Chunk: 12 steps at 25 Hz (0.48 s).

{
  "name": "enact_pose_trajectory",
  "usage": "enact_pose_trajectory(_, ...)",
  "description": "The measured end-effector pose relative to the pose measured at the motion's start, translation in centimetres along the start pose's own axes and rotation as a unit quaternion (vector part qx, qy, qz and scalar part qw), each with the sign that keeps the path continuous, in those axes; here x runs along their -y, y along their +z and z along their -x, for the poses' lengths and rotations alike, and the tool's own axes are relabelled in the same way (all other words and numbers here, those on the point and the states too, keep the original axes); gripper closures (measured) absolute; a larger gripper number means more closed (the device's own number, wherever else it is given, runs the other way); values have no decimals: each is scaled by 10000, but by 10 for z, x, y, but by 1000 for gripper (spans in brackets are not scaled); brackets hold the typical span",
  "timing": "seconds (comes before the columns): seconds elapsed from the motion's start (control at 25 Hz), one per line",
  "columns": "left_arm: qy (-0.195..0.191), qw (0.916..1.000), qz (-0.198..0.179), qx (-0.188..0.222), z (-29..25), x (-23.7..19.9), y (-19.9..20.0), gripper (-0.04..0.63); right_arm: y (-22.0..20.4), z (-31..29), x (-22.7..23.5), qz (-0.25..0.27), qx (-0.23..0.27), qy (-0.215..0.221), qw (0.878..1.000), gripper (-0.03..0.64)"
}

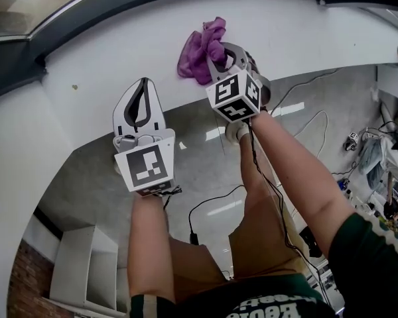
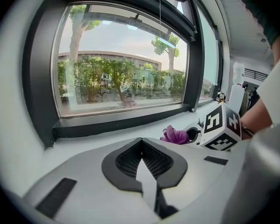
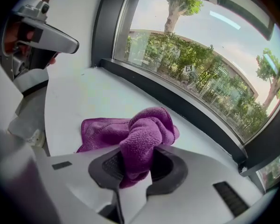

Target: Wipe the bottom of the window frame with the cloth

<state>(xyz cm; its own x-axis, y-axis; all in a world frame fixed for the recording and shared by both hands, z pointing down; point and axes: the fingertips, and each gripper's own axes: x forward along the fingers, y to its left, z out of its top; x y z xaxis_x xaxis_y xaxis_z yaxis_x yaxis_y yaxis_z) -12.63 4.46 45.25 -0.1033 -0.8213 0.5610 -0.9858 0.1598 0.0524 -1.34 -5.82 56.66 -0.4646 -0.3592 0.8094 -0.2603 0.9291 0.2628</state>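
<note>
The right gripper [image 3: 137,161] was pinching the bunched purple cloth [image 3: 141,133]. The cloth's loose end lay on the white sill [image 3: 84,101], near the dark bottom frame [image 3: 177,101]. The left gripper [image 2: 142,158] had its 2 jaws pressed together, empty.

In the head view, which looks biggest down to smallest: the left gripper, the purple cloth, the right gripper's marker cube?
Largest: left gripper.
Then purple cloth and marker cube look about alike; the cube is nearer the camera, so I won't rank them.
</note>
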Motion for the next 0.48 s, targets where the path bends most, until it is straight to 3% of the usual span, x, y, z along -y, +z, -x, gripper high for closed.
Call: enact_pose_trajectory(0.48,435,9989,200,-7,43,-54,-22,586,56,-10,-68,335,245,350,9985,515)
